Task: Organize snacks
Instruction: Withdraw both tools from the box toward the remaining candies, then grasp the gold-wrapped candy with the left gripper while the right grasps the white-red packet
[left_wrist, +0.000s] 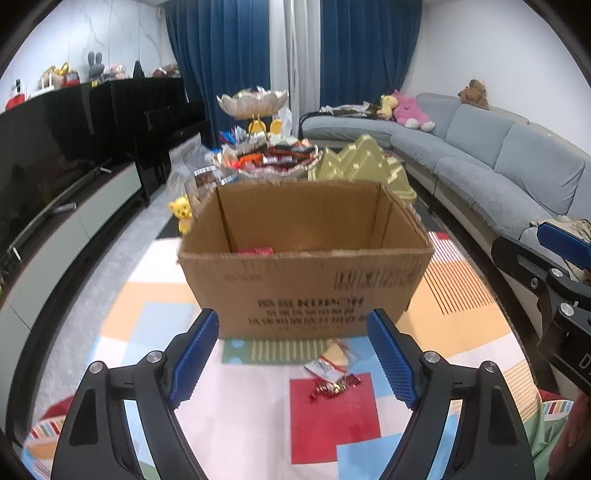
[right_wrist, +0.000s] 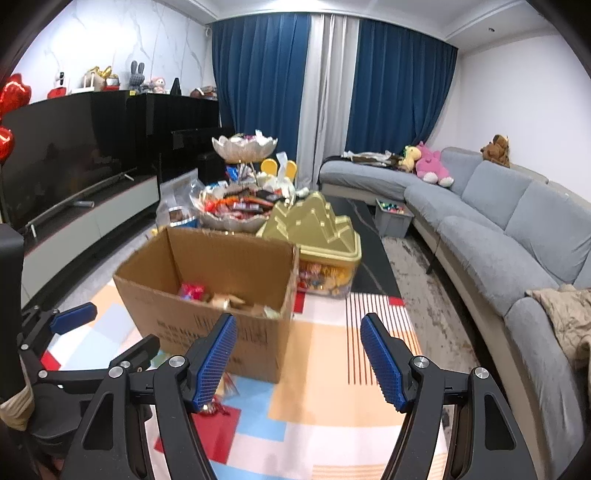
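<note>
An open cardboard box (left_wrist: 306, 273) stands on a colourful mat, with a few snack packets (right_wrist: 192, 291) lying inside it. Loose wrapped snacks (left_wrist: 332, 373) lie on the mat just in front of the box. My left gripper (left_wrist: 293, 321) hovers open and empty above them, facing the box's near side. My right gripper (right_wrist: 300, 321) is open and empty too, off the box's right corner. Its blue pad (left_wrist: 561, 240) shows at the right edge of the left wrist view. Behind the box are a tiered bowl of snacks (right_wrist: 236, 206) and a gold-lidded snack container (right_wrist: 317, 229).
A grey sofa (right_wrist: 498, 221) with plush toys curves along the right. A television (right_wrist: 74, 166) on a low cabinet runs along the left. A grey bin (right_wrist: 393, 218) sits by the sofa, and a yellow bear toy (left_wrist: 181, 210) stands left of the box.
</note>
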